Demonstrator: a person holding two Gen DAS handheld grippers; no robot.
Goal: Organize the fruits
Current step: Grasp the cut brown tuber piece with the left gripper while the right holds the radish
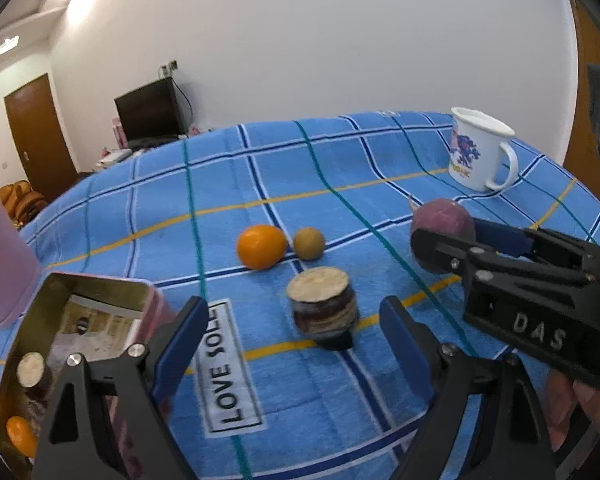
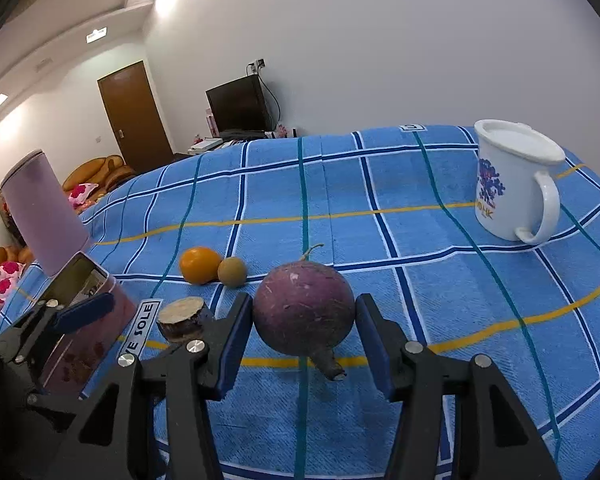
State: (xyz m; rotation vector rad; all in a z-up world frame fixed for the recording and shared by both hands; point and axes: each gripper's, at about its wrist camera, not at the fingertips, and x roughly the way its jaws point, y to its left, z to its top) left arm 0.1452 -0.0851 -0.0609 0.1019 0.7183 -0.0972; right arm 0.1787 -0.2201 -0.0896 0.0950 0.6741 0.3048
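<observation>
My right gripper [image 2: 304, 340] is clamped on the round purple vegetable [image 2: 304, 312], both blue pads pressed to its sides, its stub end pointing down toward me above the blue checked cloth [image 2: 440, 264]. My left gripper [image 1: 296, 332] stands released, jaws wide, with the cut brown chunk [image 1: 322, 306] standing on the cloth between its fingers, untouched by either. Just left of that gripper sits the open pink tin [image 1: 88, 320], its shiny inside mirroring a chunk and an orange. Beyond the chunk lie the orange [image 1: 261, 246] and a small brownish fruit [image 1: 309, 243], touching. Farther off to the right stands the white mug [image 2: 514, 184].
</observation>
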